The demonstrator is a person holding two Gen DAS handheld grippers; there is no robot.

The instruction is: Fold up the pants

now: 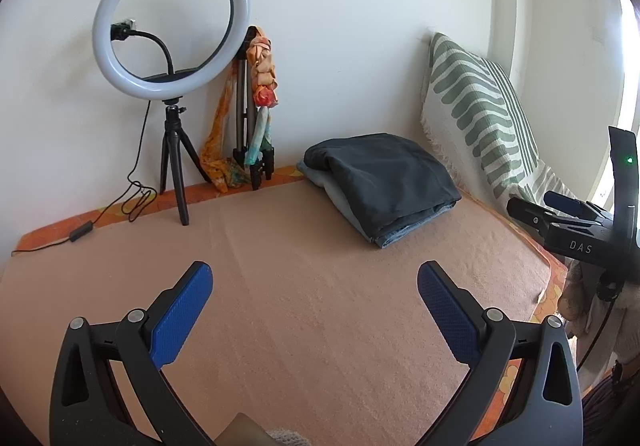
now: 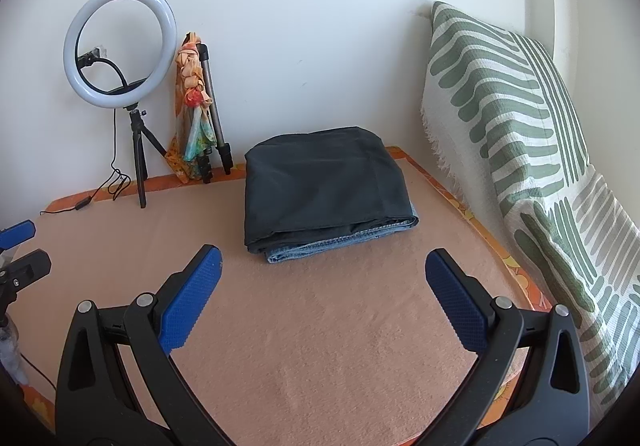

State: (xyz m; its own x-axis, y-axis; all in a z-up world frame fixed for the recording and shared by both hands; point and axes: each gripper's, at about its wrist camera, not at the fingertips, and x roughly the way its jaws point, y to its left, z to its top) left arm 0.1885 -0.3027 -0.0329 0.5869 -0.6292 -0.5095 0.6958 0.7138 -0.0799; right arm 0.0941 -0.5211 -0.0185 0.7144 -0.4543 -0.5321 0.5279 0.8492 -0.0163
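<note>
Dark grey pants (image 1: 384, 174) (image 2: 324, 186) lie folded into a neat rectangle on top of folded light blue jeans (image 1: 400, 234) (image 2: 340, 244), at the back right of the peach blanket (image 1: 300, 306) (image 2: 320, 346). My left gripper (image 1: 314, 278) hovers open over the blanket, well short of the stack, nothing between its blue pads. My right gripper (image 2: 322, 264) is open too, just in front of the stack's near edge and not touching it. The right gripper also shows at the right edge of the left wrist view (image 1: 560, 206).
A ring light on a small tripod (image 1: 170, 42) (image 2: 120, 46) stands at the back left, its cable (image 1: 136, 190) trailing on the blanket. A folded tripod wrapped in a colourful scarf (image 1: 260, 98) (image 2: 196, 106) leans on the wall. A green-striped cushion (image 1: 480, 106) (image 2: 520, 146) lines the right side.
</note>
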